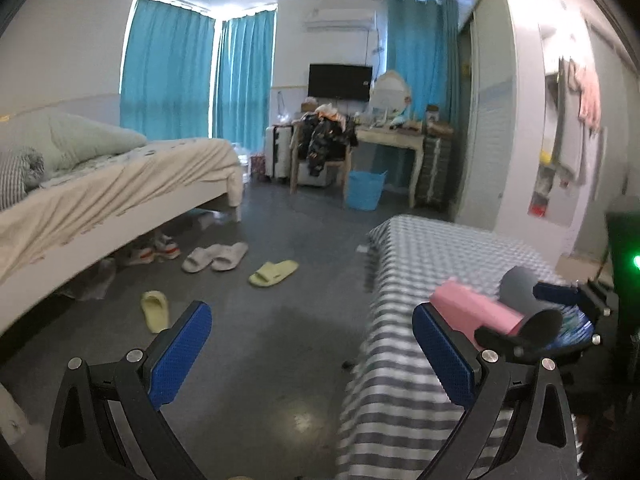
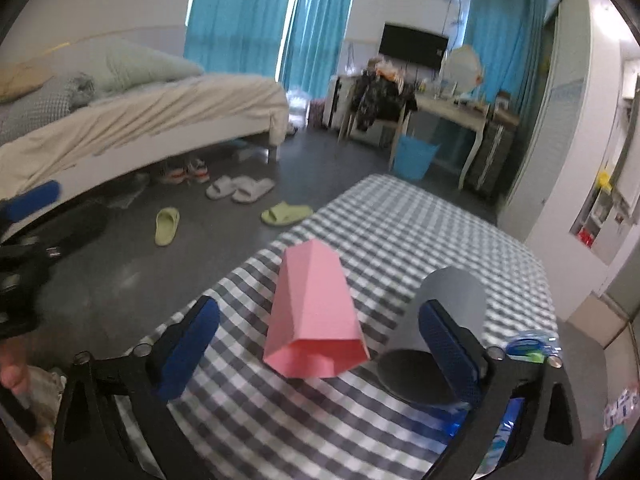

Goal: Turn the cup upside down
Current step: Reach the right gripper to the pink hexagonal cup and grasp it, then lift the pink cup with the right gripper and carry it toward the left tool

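Note:
A pink faceted cup (image 2: 314, 312) and a grey cup (image 2: 436, 332) lie on their sides on the checked tablecloth (image 2: 400, 224), open mouths toward the right wrist camera. My right gripper (image 2: 320, 356) is open, its fingers on either side of the pink cup's mouth; the right finger (image 2: 452, 356) overlaps the grey cup. In the left wrist view both cups, pink (image 1: 476, 308) and grey (image 1: 528, 300), show at the right with the right gripper's black frame. My left gripper (image 1: 312, 356) is open and empty, over the floor left of the table.
The table edge (image 1: 372, 280) drops to a grey floor with slippers (image 1: 274, 272). A bed (image 1: 120, 184) stands on the left, a blue bin (image 1: 365, 190) and desk at the back. A plastic wrapper (image 2: 532, 344) lies right of the grey cup.

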The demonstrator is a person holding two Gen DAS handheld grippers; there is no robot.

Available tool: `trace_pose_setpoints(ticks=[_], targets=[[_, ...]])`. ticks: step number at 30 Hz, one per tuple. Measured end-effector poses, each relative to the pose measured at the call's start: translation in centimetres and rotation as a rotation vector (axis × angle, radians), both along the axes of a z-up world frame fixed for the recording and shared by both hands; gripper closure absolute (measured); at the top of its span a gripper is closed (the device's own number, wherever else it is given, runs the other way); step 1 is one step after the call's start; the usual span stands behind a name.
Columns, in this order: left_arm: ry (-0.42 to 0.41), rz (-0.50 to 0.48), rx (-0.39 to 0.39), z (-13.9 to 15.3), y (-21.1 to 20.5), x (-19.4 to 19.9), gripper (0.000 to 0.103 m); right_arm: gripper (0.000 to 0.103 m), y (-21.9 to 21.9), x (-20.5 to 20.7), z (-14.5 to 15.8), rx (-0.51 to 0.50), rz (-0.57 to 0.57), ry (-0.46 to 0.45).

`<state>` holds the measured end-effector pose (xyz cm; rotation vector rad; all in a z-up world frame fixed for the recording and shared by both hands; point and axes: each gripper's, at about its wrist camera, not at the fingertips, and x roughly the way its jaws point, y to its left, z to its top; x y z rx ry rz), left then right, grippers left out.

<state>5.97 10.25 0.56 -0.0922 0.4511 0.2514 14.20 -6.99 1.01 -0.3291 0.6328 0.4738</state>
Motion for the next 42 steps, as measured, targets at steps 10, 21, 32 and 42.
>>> trace_pose_setpoints(ticks=[10, 21, 32, 42], targets=[[0.076, -0.013, -0.03, -1.1, 0.5, 0.6, 0.0, 0.027, 2.2, 3.0, -4.0, -0.118, 0.0, 0.102], [0.06, -0.041, -0.008, -1.3, -1.3, -0.2, 0.0, 0.04, -0.8, -1.7, -3.3, -0.095, -0.089, 0.123], [0.073, -0.163, -0.016, -2.1, -7.0, -3.6, 0.0, 0.04, -8.1, -10.5, -2.9, -0.051, -0.292, 0.124], [0.089, -0.116, -0.024, -1.1, -8.3, -5.6, 0.0, 0.039, -9.7, -12.7, -2.8, 0.005, -0.347, 0.103]])
